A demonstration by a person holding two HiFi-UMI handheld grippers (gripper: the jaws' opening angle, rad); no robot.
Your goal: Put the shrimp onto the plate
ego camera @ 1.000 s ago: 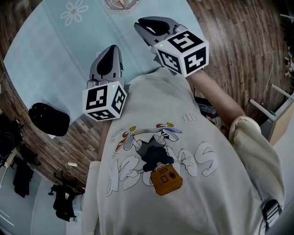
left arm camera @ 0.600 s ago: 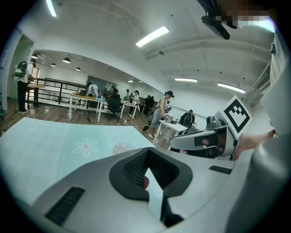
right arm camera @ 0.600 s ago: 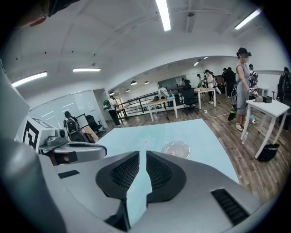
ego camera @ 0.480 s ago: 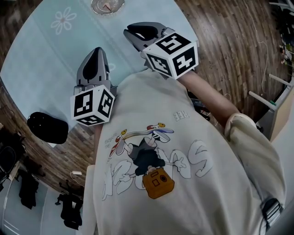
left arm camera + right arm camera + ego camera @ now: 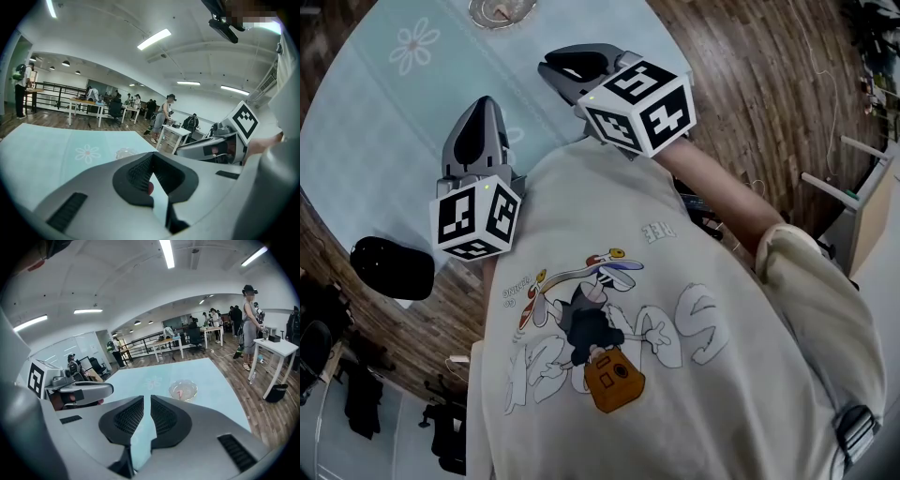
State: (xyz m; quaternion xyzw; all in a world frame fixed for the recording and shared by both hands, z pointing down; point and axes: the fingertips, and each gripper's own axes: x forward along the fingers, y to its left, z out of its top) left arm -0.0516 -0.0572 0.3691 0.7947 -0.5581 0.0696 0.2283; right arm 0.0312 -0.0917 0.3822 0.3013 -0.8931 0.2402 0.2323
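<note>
**noob_q:** Since both grippers hang over the near edge of the table (image 5: 384,112), which one has the better line on the shrimp (image 5: 179,392)?

**rigfan:** Honestly, it looks like the shrimp is already in the plate (image 5: 194,389). It's a small pink bit inside the glass rim on the far side of the table, well apart from both grippers. From the right gripper (image 5: 147,399) the plate is ahead and just right of the jaw line. From the left gripper (image 5: 152,157) it's ahead and a bit left of the tips. In the head view the right one looks slightly nearer, so I'd go with that arm if anything needs nudging.

**noob_q:** Is either one holding anything?

**rigfan:** The right gripper's jaws are a thin slit apart, and only table shows through the gap. The left gripper's jaws meet at the tips. There's a tiny reddish speck (image 5: 150,188) down in the gap behind them, but I can't tell what it is.

**noob_q:** Which way does the shrimp's long axis point?

**rigfan:** It's too small to call from here. My guess is the placing part is basically done. Any reach from here would go straight forward across the table, not sideways.
</note>
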